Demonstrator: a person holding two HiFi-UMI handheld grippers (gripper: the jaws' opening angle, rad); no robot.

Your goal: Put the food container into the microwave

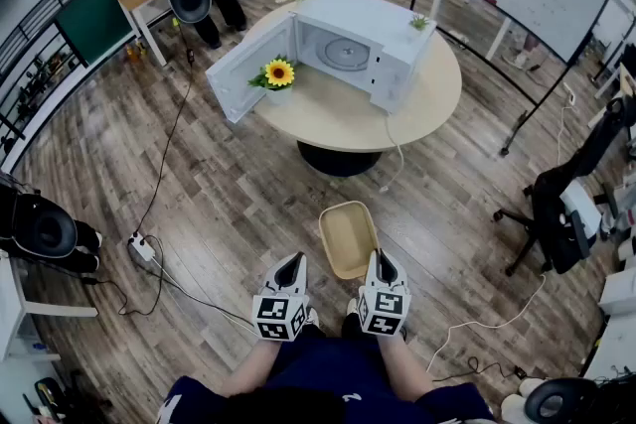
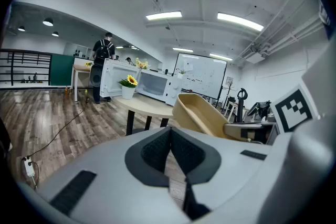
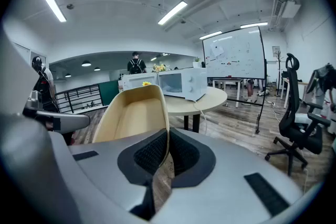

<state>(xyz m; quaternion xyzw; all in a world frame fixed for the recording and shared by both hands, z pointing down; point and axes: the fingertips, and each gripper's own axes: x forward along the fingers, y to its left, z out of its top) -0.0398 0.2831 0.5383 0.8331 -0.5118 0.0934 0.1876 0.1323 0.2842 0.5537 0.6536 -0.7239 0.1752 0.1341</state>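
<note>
Right tongs (image 3: 168, 150) pinch food container (image 1: 349, 238) by its right rim. Left tongs (image 2: 170, 148) pressed together, empty, just left of it.

So the container (image 1: 349, 238) was plain tan, microwave (image 1: 373, 50) white, tabletop (image 1: 338, 119) pale beige. The sunflower (image 1: 279, 71) was yellow with a dark centre, the floor (image 1: 248, 204) brown wood-grain. Both the left gripper (image 1: 290, 263) and right gripper (image 1: 382, 263) were grey with black-and-white square markers.

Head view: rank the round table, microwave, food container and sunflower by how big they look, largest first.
1. round table
2. microwave, counted with its open door
3. food container; it is nearer the camera, which enlarges it, yet it looks smaller than the microwave
4. sunflower
</note>
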